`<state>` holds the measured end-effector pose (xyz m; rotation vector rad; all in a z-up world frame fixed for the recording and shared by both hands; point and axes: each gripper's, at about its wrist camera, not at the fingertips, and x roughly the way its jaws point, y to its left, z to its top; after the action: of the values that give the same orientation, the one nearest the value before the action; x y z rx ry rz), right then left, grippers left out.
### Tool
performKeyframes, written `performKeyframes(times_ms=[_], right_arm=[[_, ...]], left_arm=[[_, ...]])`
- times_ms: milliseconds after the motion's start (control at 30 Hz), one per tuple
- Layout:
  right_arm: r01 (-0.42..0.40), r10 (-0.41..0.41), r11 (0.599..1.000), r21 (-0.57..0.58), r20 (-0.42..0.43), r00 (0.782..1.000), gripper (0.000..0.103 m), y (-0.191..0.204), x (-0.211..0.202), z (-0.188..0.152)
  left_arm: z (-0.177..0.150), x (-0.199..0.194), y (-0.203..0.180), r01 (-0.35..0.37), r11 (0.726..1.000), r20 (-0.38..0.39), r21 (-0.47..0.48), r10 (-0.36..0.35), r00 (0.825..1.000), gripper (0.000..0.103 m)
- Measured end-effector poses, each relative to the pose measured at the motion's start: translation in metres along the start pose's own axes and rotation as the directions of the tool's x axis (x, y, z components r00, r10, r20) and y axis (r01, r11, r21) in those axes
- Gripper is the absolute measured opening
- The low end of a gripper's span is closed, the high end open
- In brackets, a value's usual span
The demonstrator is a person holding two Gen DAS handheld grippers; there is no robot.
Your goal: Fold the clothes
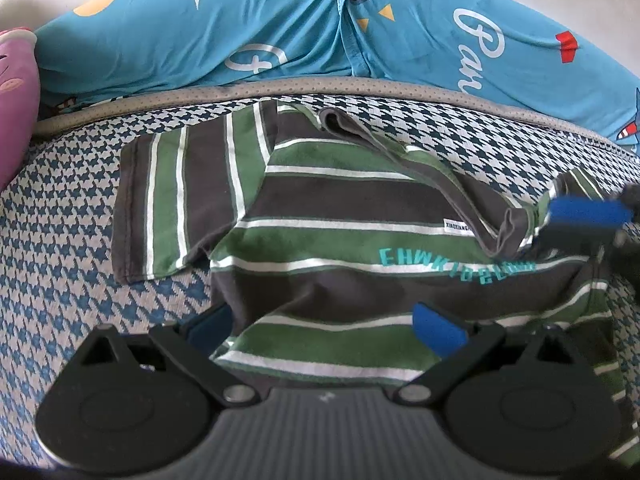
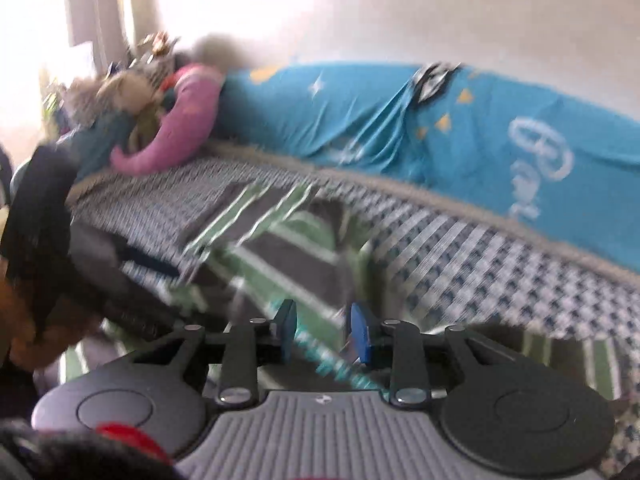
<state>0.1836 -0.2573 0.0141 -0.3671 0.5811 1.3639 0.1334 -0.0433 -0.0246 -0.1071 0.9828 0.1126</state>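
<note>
A T-shirt striped green, grey and white, with teal lettering, lies on the houndstooth-patterned surface. Its left sleeve is spread flat, and its collar and right shoulder are bunched and folded over. My left gripper stands wide open over the shirt's near part, with cloth lying between its blue pads. My right gripper shows at the right edge, by the bunched shoulder. The right wrist view is blurred: the right gripper hangs over the shirt, its fingers a short gap apart with nothing clamped.
A blue printed cushion runs along the back behind a grey piped edge. A pink plush pillow lies at the far left. A pile of plush toys sits beyond the pillow. A person's dark sleeve is at the left.
</note>
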Motion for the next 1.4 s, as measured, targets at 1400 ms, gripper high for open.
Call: performKeyframes(times_ms=[1400], right_arm=[[0.377,-0.370,0.925,-0.045,0.110,0.922,0.022,-0.034,0.030,0.019]], left_arm=[[0.002,0.004,-0.001,-0.007,1.000,0.022,0.000,0.007,1.000,0.101]])
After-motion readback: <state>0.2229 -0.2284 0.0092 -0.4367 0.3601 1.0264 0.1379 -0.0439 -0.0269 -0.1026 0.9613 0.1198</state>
